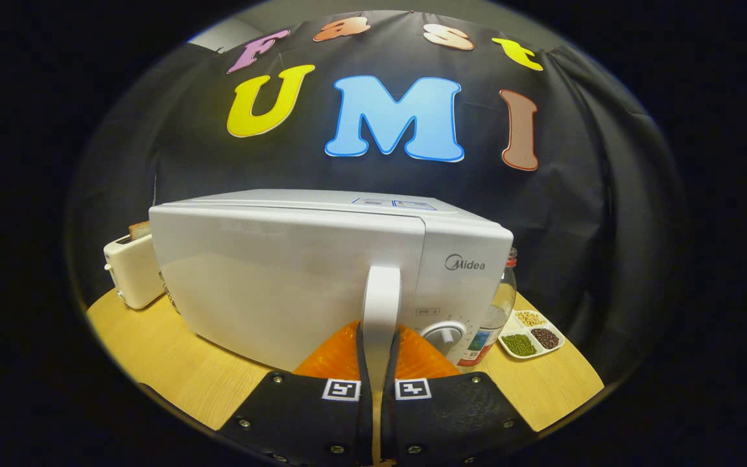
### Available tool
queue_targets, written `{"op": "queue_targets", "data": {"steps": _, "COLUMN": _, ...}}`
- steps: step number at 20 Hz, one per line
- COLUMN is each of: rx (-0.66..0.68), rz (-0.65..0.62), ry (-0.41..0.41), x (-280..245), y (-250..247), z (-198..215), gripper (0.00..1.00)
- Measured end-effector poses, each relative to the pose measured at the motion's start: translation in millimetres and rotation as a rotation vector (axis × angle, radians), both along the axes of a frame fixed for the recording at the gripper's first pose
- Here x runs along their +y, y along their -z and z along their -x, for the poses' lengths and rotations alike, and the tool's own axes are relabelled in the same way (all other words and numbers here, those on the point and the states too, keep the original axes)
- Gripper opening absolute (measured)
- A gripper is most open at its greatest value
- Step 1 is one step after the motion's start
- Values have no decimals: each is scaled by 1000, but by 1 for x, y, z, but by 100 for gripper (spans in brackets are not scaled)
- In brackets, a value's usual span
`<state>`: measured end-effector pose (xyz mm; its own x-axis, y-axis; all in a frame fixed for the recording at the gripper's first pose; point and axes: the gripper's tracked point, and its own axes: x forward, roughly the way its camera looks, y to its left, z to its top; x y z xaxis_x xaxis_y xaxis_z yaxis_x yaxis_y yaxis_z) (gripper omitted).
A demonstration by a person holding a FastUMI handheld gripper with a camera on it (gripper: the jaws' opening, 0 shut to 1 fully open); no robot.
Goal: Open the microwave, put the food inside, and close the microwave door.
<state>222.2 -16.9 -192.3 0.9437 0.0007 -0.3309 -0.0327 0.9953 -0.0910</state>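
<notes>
A white microwave [296, 272] stands on the wooden table [153, 350] right in front of me. Its door looks swung slightly out from the body, with a thin gap at the right edge. A white vertical handle [381, 298] runs down the door's right side. My gripper [379, 344] is shut on that handle, one orange finger [334, 357] pressing on each side of its lower end. A round dial [443, 336] sits on the control panel just right of the fingers. No food shows.
A white toaster [132, 271] with a bread slice stands left of the microwave. At the microwave's right side are a clear bottle [498, 311] and a white divided dish [532, 334] of beans. Black cloth wall behind.
</notes>
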Motion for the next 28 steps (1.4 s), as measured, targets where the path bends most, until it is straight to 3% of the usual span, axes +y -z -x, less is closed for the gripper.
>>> {"op": "queue_targets", "data": {"steps": 2, "rx": -21, "rz": 37, "ry": -24, "x": 5, "y": -1, "z": 20, "gripper": 5}}
{"op": "queue_targets", "data": {"steps": 7, "rx": 17, "rz": -29, "ry": -49, "x": 21, "y": -4, "z": 56, "gripper": 5}}
{"op": "queue_targets", "data": {"steps": 17, "rx": 59, "rz": -56, "ry": -202, "x": 95, "y": -11, "z": 150, "gripper": 8}}
{"op": "queue_targets", "data": {"steps": 28, "rx": 67, "rz": -58, "ry": -271, "x": 184, "y": -14, "z": 207, "gripper": 8}}
